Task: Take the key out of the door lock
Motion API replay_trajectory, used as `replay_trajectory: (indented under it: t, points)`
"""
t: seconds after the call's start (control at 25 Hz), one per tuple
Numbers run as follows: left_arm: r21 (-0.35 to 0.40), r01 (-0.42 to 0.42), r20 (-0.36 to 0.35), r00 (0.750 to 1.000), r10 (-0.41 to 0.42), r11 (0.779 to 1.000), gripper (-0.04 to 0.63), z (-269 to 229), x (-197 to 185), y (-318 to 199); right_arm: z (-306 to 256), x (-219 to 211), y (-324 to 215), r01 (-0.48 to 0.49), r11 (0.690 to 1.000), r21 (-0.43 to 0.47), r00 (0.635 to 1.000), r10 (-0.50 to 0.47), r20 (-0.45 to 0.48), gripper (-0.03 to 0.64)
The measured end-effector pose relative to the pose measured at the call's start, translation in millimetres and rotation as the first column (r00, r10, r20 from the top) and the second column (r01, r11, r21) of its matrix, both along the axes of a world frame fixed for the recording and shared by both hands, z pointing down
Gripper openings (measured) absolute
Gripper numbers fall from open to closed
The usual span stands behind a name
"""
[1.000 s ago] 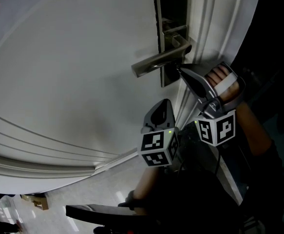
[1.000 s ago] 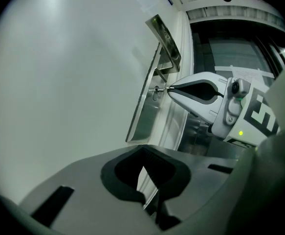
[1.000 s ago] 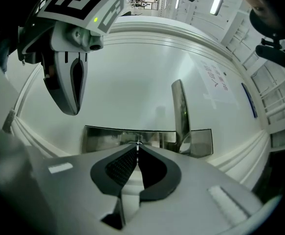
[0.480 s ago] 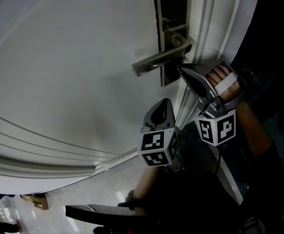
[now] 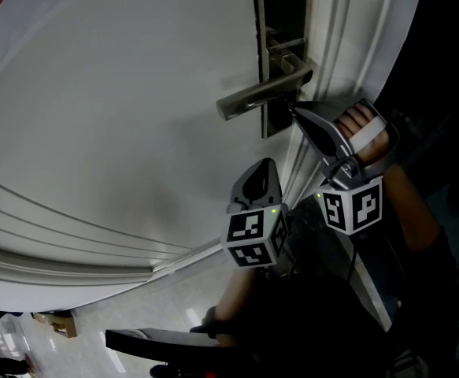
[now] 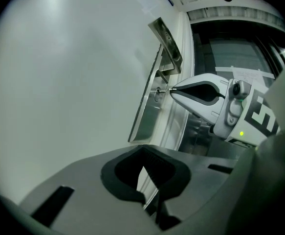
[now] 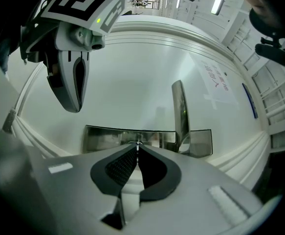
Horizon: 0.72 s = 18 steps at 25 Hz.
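Note:
A white door point(image 5: 119, 93) carries a metal lock plate point(image 5: 280, 53) with a lever handle point(image 5: 257, 97). Just under the lever, my right gripper point(image 5: 292, 110) has its tips pressed against the plate. In the left gripper view a small key point(image 6: 160, 91) sticks out of the plate, with the right gripper point(image 6: 171, 89) pinched on its end. In the right gripper view the right gripper point(image 7: 138, 145) has its jaws together at the plate point(image 7: 103, 138), and the key itself is barely visible there. My left gripper point(image 5: 262, 172) hangs lower, away from the door, shut and holding nothing.
The door frame point(image 5: 331, 46) runs along the right of the lock plate, close to my right gripper. Raised mouldings point(image 5: 72, 242) cross the lower door. A hand point(image 5: 359, 124) holds the right gripper. Dark space lies beyond the frame.
Almost nothing differs; the head view has shifted very slightly, and both grippers stay where they were, the right one still at the lock.

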<state>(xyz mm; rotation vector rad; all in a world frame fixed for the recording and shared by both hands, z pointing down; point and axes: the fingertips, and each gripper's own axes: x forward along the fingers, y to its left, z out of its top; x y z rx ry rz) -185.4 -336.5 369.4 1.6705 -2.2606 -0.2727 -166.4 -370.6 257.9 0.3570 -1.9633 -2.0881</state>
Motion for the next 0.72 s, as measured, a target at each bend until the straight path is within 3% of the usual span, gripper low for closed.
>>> replay_trajectory:
  t: [0.72]
  points:
    - [0.000,0.009,-0.011,1.000,-0.009,1.000,0.000,2.0,2.4,1.8,0.4,2.5,0.6,0.009,1.000,-0.004,1.000,-0.009,-0.003,0.012]
